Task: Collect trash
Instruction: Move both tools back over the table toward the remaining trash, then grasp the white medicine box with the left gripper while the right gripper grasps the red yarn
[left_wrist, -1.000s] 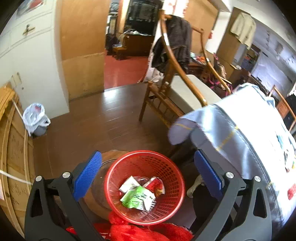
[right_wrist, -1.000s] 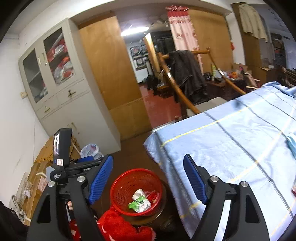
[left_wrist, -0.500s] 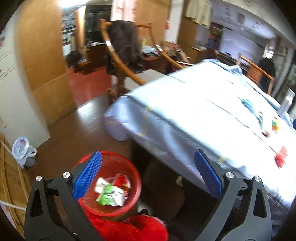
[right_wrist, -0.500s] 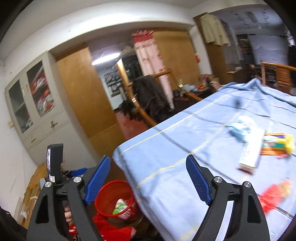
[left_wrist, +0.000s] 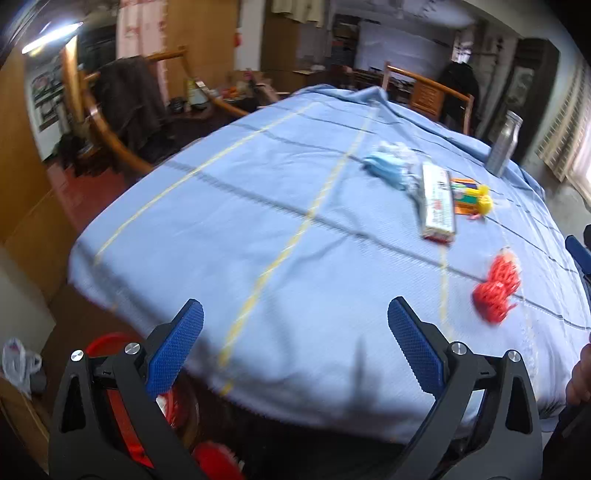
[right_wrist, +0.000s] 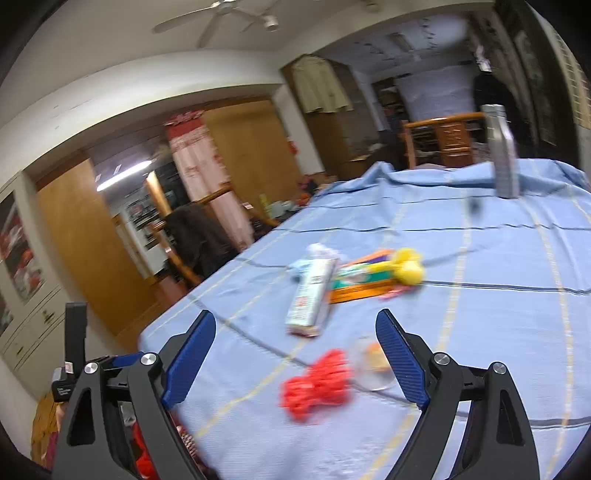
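Both hand-held grippers empty: left (left_wrist: 295, 343) jaws apart, right (right_wrist: 295, 354) opening. Step: reaching for trash on the counter (left_wrist: 258, 229). Red bundle (right_wrist: 316, 384) lay nearest; next move needs jaws astride it.

1. My right gripper (right_wrist: 295, 354) hangs over the blue tablecloth (right_wrist: 480, 314), its jaws opening with nothing pressed between them.
2. A red mesh wad (right_wrist: 316, 387) lies just beyond the gripper's tips, a clear wrapper (right_wrist: 373, 363) beside it.
3. A white carton (right_wrist: 312, 295) lies farther out from the gripper.
4. A grey bottle (right_wrist: 502, 155) stands far beyond it.
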